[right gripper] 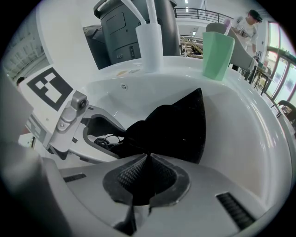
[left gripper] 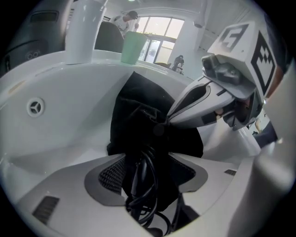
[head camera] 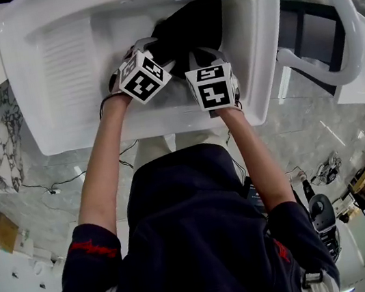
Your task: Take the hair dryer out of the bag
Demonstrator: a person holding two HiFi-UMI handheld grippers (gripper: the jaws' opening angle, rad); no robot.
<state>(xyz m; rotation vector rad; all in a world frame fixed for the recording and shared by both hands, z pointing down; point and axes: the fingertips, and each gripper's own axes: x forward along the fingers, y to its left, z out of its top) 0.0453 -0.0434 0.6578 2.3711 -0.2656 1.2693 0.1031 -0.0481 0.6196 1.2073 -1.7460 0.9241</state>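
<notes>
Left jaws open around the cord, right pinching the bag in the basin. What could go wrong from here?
1. The left hand-held gripper is open with the black cord between its jaws; closing there could drag cord alone and snag it in the black bag.
2. The right hand-held gripper pinches just a fold of fabric; it might slip and the bag lift too.

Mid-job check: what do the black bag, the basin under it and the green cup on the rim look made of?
Black bag: likely soft matte cloth; it creases and peaks without shine. Basin: glossy white, ceramic or moulded plastic; smooth, with soft reflections, which one is unclear. Green cup: probably plastic, satin pale green, evenly coloured.
</notes>
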